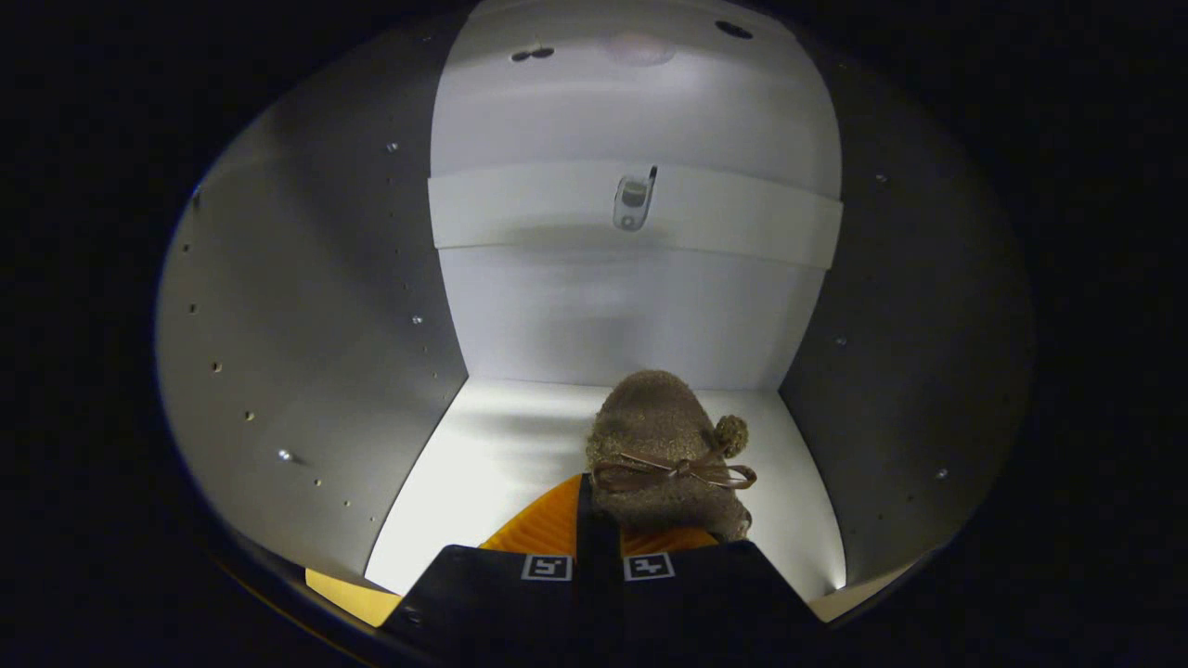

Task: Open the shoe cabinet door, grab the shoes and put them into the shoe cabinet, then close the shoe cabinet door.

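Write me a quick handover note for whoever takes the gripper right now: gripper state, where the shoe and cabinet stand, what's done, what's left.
Gripper: fingers close together, apparently clamped on the heel end of the shoe; call it shut on it.
Shoe: fuzzy brown slipper with a bow and pompom, orange sole showing by the fingers, toe pointing at the back wall. It sits inside the shoe cabinet, over the white shelf floor; whether it rests on it I cannot tell.
Done: door open, shoe brought inside.
Left: set it down, release, back out, close the door.
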Demonstrator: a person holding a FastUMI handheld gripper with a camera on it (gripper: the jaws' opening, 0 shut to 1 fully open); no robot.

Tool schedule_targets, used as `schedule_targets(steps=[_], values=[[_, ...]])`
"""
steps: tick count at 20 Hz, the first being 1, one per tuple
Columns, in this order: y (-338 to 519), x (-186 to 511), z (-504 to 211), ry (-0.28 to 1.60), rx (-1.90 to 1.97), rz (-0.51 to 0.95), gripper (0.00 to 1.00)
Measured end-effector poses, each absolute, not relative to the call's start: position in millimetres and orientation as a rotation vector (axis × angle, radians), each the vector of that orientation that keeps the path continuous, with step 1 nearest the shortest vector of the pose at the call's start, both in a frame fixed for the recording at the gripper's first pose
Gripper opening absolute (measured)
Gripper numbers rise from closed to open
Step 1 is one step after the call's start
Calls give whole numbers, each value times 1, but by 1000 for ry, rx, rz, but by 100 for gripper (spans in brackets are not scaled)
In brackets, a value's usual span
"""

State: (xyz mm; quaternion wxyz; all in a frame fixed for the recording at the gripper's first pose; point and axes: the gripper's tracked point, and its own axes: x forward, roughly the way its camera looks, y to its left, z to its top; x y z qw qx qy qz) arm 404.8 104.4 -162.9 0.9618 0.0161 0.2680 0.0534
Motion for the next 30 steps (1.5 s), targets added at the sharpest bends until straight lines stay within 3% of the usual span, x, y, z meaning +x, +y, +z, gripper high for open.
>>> schedule_targets(steps=[6, 10, 12, 15, 19, 20, 30], values=[[110, 417, -181, 584, 35, 84, 6], [110, 415, -181, 592, 51, 91, 14], [109, 410, -178, 592, 41, 90, 25], [111, 398, -172, 586, 81, 99, 50], [106, 368, -153, 534, 73, 115, 92], [102, 360, -146, 511, 67, 107, 96], [78, 232, -52, 179, 118, 97, 99]])
